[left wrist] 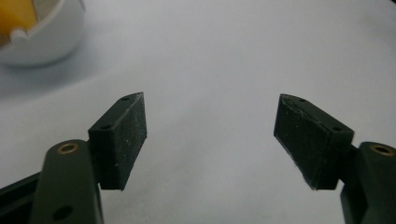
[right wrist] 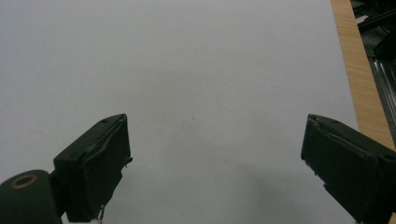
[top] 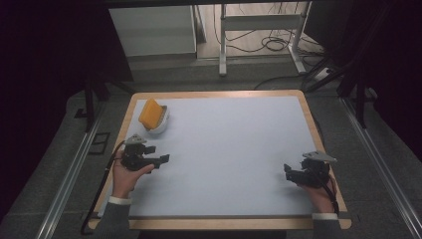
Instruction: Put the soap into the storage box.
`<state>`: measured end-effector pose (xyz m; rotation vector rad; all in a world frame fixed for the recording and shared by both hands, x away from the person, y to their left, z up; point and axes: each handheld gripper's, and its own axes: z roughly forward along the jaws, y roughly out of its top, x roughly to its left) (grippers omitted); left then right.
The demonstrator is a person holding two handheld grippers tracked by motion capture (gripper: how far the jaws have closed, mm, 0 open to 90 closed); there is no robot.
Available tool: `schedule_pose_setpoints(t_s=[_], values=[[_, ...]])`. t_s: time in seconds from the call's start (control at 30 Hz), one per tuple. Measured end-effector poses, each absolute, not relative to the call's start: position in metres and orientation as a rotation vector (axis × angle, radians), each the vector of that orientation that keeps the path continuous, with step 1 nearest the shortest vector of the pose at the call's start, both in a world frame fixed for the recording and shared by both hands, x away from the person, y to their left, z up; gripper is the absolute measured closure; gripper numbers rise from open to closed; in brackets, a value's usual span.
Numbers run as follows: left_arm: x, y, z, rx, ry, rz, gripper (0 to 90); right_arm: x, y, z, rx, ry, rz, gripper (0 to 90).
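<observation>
- Far left first: there's a white bowl (top: 158, 122) near the table's back-left corner, with a yellow-orange sponge (top: 150, 113) standing tilted inside it, sticking up over the rim. I can catch the edge of that bowl in the top-left of my left gripper view too.
- Left claw (top: 161, 159) is on the near-left side of the table (top: 224, 149), held in my left hand (top: 127, 177). It sits a bit nearer to me than the bowl, close to it but not touching. Jaws are spread wide with nothing between them, just bare white surface.
- Middle of the table is plain white sheet with a wood border around it.
- Right claw (top: 288, 171) is over at the near-right edge, well apart from the bowl. Jaws spread wide here as well, nothing held. In its own view I see white surface and a strip of the wooden edge on the right.
- Progress-wise: nobody gave me a task line, so I'm guessing. My read is we're at the very start. Sponge sits in the bowl untouched, both claws idle. If the job involves that sponge or bowl, basically all of it is left, and the left claw looks like the obvious one to go.
</observation>
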<state>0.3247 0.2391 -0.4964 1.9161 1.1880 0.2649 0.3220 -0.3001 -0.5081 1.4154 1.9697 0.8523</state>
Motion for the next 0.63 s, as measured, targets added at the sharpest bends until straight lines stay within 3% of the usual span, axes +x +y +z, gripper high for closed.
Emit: schedule_pose_setpoints(t_s=[0.17, 0.63], values=[[0.321, 0.239, -0.515, 1.958, 1.218, 0.231, 25.8, 0.321, -0.298, -0.508, 1.404, 1.971, 0.845, 8.3], [0.319, 0.231, -0.516, 1.997, 1.212, 0.265, 22.6, 0.321, -0.294, -0.506, 1.369, 1.97, 0.868, 8.3]])
